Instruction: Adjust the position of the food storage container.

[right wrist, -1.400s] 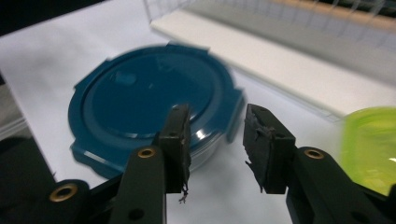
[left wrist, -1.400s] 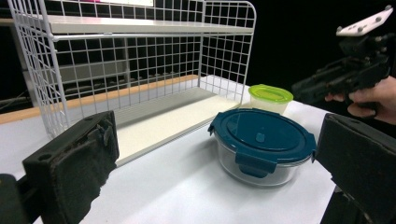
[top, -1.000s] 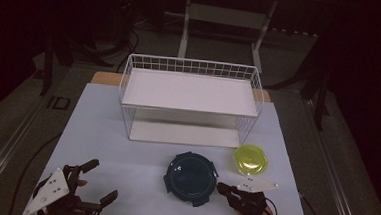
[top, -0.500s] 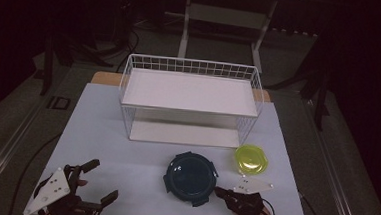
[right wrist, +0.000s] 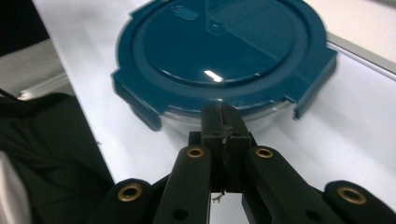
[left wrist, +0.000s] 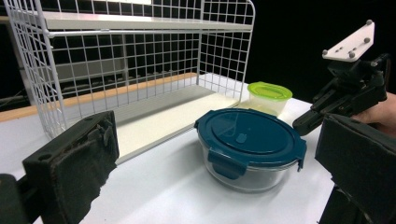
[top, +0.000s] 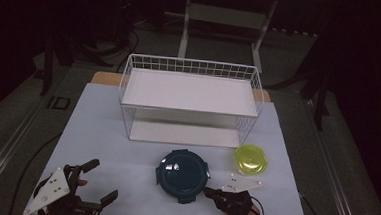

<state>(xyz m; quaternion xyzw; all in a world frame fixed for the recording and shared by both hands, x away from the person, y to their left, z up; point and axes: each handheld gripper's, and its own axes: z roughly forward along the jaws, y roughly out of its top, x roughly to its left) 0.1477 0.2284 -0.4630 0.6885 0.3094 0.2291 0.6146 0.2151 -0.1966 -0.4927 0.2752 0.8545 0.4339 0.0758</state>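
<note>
A round glass container with a dark blue clip lid sits on the white table, in front of the wire rack. My right gripper lies low at the container's near right side, jaws shut with nothing between them. In the right gripper view its tips point at the glass wall just under the lid; I cannot tell whether they touch. My left gripper rests at the near left, open and empty. Its pads frame the container from a distance.
A white two-level wire rack stands across the back of the table. A small container with a yellow-green lid sits right of the blue one, near the rack's front right corner. The table's near edge runs just under both hands.
The right gripper has crept slightly left, closer to the blue-lidded container. The left gripper has stayed put.
</note>
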